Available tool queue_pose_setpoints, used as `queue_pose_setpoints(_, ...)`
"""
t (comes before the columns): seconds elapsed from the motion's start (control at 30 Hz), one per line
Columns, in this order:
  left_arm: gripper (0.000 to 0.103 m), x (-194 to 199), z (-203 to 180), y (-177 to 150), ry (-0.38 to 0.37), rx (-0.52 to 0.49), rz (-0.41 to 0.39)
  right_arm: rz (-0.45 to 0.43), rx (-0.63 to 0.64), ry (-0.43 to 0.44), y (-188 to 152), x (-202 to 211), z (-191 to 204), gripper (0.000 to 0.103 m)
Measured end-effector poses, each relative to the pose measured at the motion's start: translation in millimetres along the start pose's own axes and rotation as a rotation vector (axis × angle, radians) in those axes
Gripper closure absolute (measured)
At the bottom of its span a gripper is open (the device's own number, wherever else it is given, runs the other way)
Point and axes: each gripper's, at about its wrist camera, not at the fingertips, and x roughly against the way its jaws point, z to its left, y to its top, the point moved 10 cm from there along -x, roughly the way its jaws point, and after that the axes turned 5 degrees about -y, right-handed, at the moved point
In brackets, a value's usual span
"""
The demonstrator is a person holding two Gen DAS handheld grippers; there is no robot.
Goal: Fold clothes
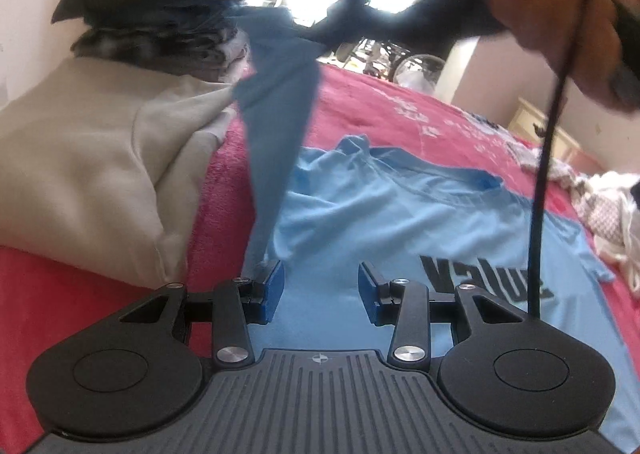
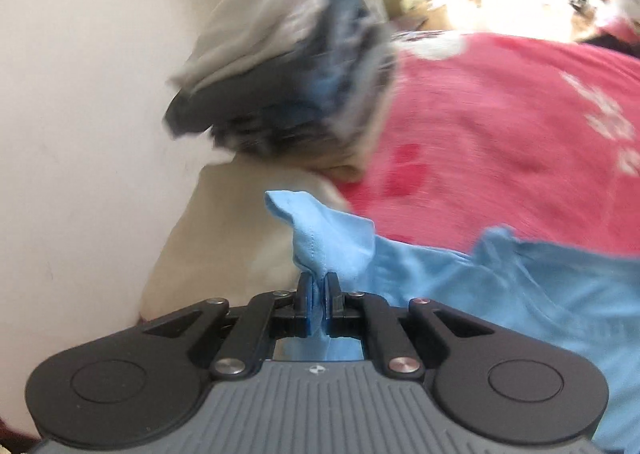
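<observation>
A light blue T-shirt (image 1: pixel 400 213) with dark lettering lies spread on the red bedspread (image 1: pixel 400 109). My left gripper (image 1: pixel 321 288) is open and empty, low over the shirt's near part. One corner of the shirt is lifted into a taut strip (image 1: pixel 276 113) that rises to my right gripper (image 1: pixel 340 21), seen dark and blurred at the top. In the right wrist view my right gripper (image 2: pixel 319 294) is shut on a bunched fold of the light blue shirt (image 2: pixel 520 294), which trails off to the right over the bedspread (image 2: pixel 500 125).
A beige pillow (image 1: pixel 88 173) lies at the left with a stack of folded clothes (image 1: pixel 160 13) on it; the stack also shows in the right wrist view (image 2: pixel 288 65). A pile of loose pale clothes (image 1: pixel 608 213) sits at the right. A white wall (image 2: pixel 80 93) stands on the left.
</observation>
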Motion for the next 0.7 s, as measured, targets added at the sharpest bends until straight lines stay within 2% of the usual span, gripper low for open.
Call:
queue_pose_setpoints(0.2,0.062,-2.4,-3.9,-7.4,0.009,-0.047,0.026,-0.040,-0.207,0.015,-44.3,1.0,-69.8,0.096)
queue_pose_setpoints(0.37,0.062,-3.7,-6.5,-12.5,0.008,-0.060,0.045,-0.050,-0.327,0.023,-66.6,1.1,-94.9,0.096)
queue_pose_setpoints(0.57,0.062,2.3,-3.8,-11.6,-0.017,-0.027,0.064,-0.063,-0.472,0.033,-93.5,1.3,-125.3,0.085)
queue_pose_setpoints(0.6,0.062,3.5,-2.9,-11.9,-0.027,-0.011,0.078,-0.064,-0.485,0.032,-96.3,1.1,-128.1,0.082)
queue_pose_setpoints(0.7,0.062,10.2,2.9,-14.9,-0.065,0.072,0.138,-0.065,-0.409,0.002,-88.7,-1.7,-113.7,0.079)
